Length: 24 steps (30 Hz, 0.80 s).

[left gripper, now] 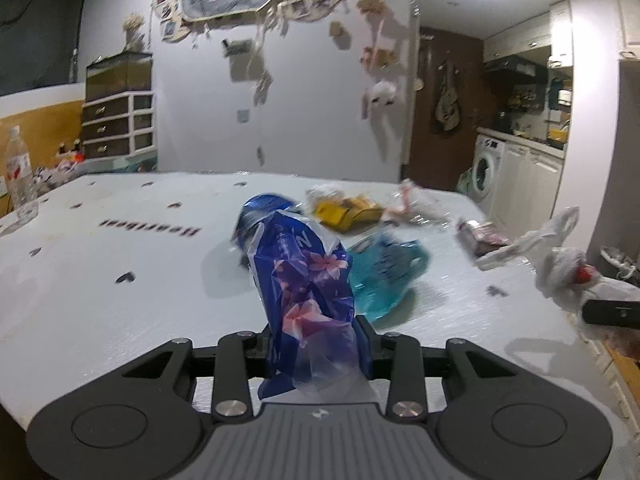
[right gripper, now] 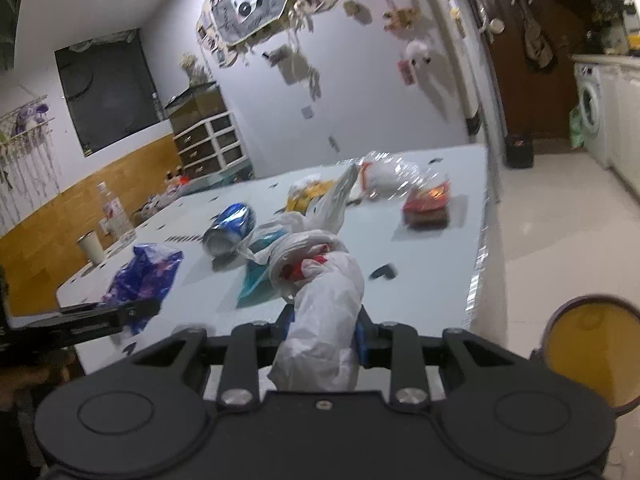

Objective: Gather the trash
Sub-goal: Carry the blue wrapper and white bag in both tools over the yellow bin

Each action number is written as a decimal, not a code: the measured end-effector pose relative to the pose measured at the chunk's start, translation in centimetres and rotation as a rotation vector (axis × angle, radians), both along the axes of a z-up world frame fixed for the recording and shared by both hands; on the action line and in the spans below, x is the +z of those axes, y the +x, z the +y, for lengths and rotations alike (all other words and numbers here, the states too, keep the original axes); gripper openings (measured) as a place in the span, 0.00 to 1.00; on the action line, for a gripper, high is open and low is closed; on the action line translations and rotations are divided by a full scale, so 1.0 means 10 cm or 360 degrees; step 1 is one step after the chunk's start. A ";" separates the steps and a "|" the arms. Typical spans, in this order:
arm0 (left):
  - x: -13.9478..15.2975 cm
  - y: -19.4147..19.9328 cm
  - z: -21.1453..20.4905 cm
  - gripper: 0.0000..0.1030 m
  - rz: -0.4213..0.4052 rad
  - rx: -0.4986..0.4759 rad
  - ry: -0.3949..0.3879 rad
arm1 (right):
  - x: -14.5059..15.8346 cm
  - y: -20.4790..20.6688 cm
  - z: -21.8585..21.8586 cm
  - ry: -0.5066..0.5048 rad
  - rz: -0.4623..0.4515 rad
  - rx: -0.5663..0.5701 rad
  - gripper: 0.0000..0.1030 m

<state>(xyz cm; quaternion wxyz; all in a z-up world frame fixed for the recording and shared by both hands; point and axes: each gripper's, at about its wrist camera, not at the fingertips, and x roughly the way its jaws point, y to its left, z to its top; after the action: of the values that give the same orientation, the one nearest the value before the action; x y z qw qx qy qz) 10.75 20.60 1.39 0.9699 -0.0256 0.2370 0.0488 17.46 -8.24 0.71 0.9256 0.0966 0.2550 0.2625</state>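
Note:
My left gripper point(left gripper: 316, 340) is shut on a blue flower-print plastic wrapper point(left gripper: 304, 276), held just above the white table point(left gripper: 120, 320); the wrapper also shows in the right wrist view point(right gripper: 144, 276). My right gripper point(right gripper: 324, 332) is shut on a white plastic bag point(right gripper: 320, 304) with red print, also in the left wrist view point(left gripper: 560, 268). On the table lie a blue can point(right gripper: 230, 228), a teal wrapper point(left gripper: 384, 276), a yellow wrapper point(left gripper: 348, 212), clear plastic wrap point(right gripper: 388, 176) and a red packet point(right gripper: 428, 204).
A clear water bottle point(left gripper: 18, 176) and a white cup point(right gripper: 91, 246) stand at the table's far left edge. A round yellow-lined bin point(right gripper: 584, 356) stands on the floor to the right of the table. A washing machine point(left gripper: 486, 172) and cabinets line the right.

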 end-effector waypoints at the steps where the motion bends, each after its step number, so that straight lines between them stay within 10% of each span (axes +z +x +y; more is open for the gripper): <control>1: 0.02 -0.01 -0.05 0.37 -0.0012 -0.0016 -0.0001 | 0.01 -0.01 -0.04 -0.0005 -0.0011 -0.0014 0.29; 24: 0.05 0.34 -1.67 0.37 -0.0064 -0.0464 -0.0011 | 0.05 -0.13 -1.21 -0.0108 -0.0114 -0.0367 0.29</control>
<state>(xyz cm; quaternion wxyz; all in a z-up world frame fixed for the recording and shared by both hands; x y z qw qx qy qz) 14.18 3.91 1.90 0.9712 0.0048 0.2188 -0.0939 16.21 -20.37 1.19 0.9609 0.0843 0.2176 0.1489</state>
